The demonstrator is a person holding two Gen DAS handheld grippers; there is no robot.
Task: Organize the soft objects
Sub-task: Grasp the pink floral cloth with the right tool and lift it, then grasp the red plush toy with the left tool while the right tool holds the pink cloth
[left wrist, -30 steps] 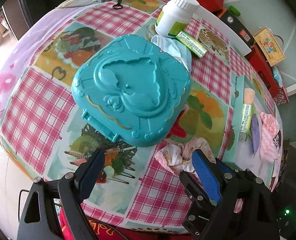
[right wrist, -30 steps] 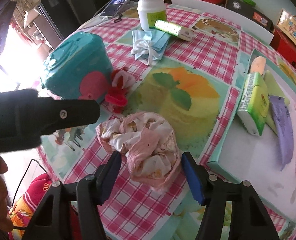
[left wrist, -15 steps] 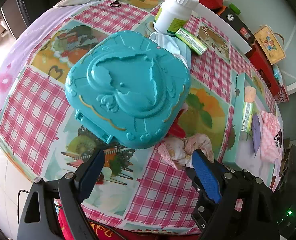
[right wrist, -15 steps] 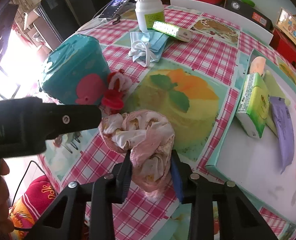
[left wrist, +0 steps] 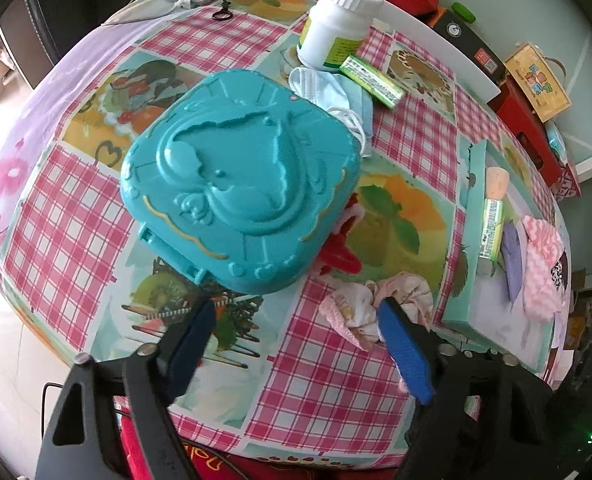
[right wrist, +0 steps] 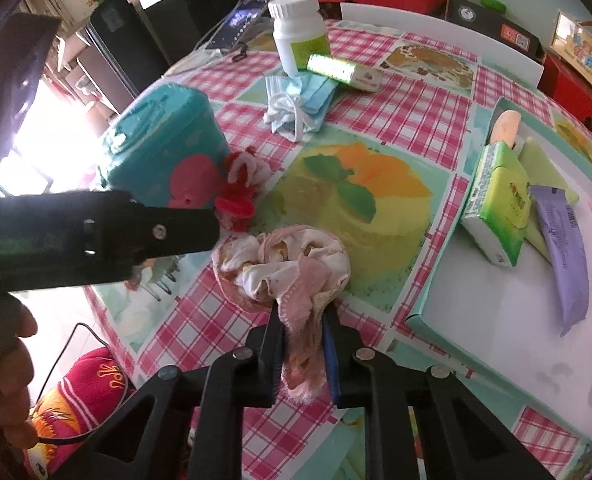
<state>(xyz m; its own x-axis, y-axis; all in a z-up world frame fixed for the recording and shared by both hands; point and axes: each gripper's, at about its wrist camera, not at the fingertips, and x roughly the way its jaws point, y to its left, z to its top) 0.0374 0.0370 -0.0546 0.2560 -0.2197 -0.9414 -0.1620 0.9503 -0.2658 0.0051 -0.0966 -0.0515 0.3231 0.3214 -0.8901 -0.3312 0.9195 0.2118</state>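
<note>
between the right gripper's (right wrist: 303, 350) blue-padded jaws, which have just been closing, the near end of a crumpled pink-and-white cloth (right wrist: 284, 268) is pinched; the rest of it lies bunched on the checked tablecloth (right wrist: 400, 120). left of it, the left gripper (left wrist: 296, 344) stands over the table with its jaws wide apart, having just narrowed slightly, nothing between them. a teal plastic case (left wrist: 240, 204) sits beyond the left gripper, with a red-and-white soft toy (right wrist: 242, 184) touching its right side. to the right, a shallow tray (right wrist: 428, 292) holds a green tissue pack (right wrist: 500, 204), a purple packet (right wrist: 564, 256) and a pink cloth (left wrist: 542, 264). at the far side lie face masks (right wrist: 296, 104), beside a white bottle (right wrist: 298, 36).
</note>
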